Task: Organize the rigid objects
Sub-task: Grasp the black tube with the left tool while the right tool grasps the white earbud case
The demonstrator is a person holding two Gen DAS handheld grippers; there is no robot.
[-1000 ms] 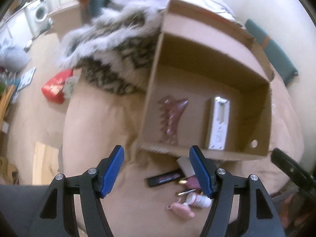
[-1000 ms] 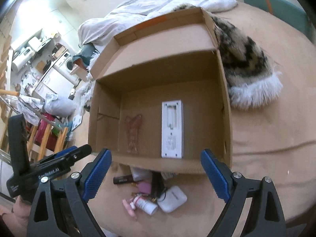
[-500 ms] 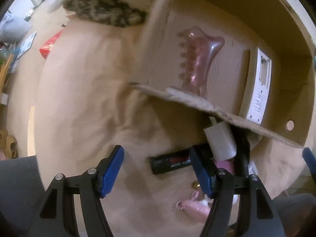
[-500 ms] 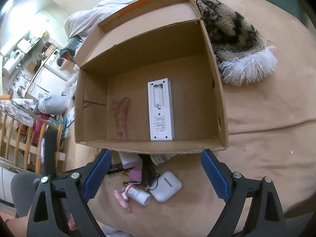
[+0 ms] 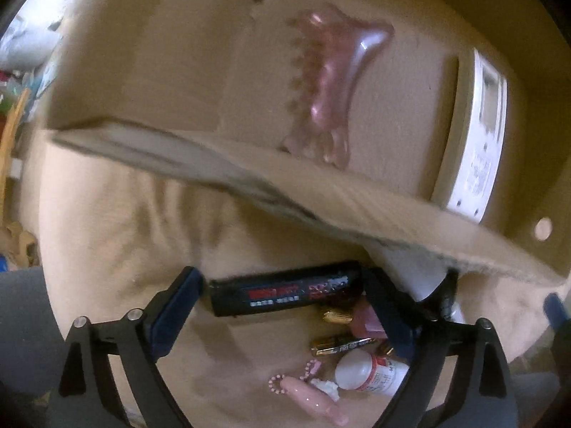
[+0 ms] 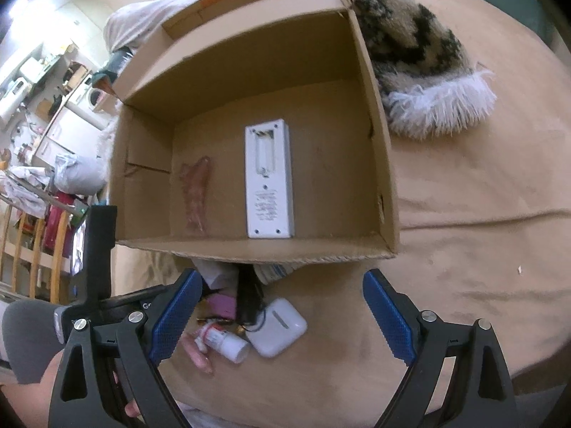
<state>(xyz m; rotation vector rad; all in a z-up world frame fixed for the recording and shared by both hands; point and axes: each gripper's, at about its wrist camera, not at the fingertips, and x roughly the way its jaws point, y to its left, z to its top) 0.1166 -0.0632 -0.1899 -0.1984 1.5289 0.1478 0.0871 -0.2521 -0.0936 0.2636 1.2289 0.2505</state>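
The cardboard box (image 6: 249,164) on the bed (image 6: 481,214) already holds the white remote (image 6: 268,182) and pink hair clip (image 5: 328,85). My left claw (image 5: 282,296), jaws just opened wide, straddles the black tube (image 5: 285,292) at the box's near edge without pressing it; closing could snag neighbouring bits. Its red lettering is unreadable. My right claw (image 6: 282,306) hangs spread, empty.

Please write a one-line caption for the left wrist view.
Open left gripper straddles a black tube beside a cardboard box holding a pink hair clip.
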